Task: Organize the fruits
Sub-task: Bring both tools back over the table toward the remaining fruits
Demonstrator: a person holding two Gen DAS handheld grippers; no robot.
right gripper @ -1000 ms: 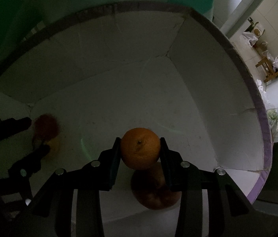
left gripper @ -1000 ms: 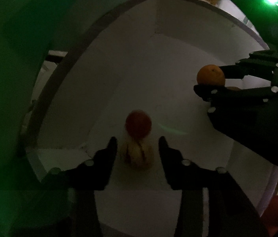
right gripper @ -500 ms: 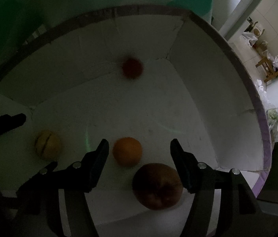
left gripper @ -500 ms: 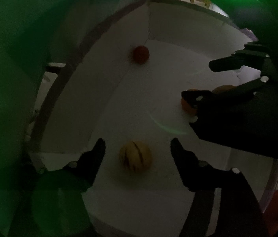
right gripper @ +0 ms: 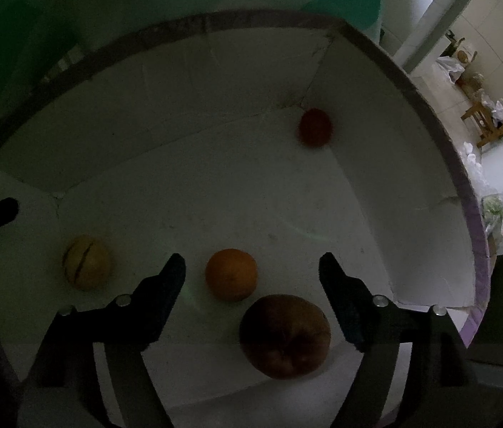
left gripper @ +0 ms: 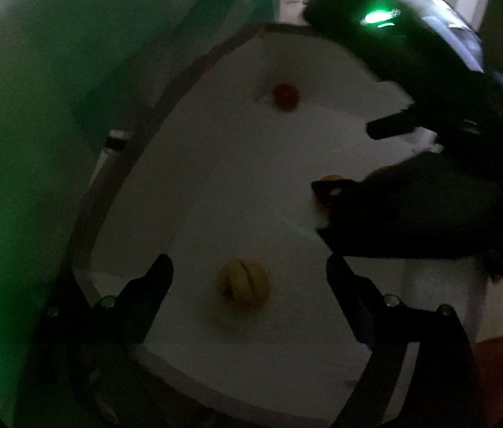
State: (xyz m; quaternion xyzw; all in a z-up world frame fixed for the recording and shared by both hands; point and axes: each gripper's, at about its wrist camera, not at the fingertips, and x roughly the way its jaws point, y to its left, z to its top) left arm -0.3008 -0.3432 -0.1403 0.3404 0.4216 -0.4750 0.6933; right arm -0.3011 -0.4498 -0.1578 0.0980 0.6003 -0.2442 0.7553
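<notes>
I have both sets of jaws opening with nothing gripped, since the fruits are already deposited inside the white box point(right gripper: 358, 114): the orange point(right gripper: 231, 274) lies between my right gripper point(right gripper: 251, 274) jaws, the striped yellow fruit point(left gripper: 243, 283) between my left gripper point(left gripper: 247, 278) jaws.

A white box point(right gripper: 215, 82) holds an orange fruit point(right gripper: 231, 274), a yellow dark-striped fruit point(right gripper: 86, 266) and a small red fruit point(right gripper: 315, 127).

Both views dim, fisheye-bent at edges; left view blurred, green glare at left — daylit room beyond, right view.
</notes>
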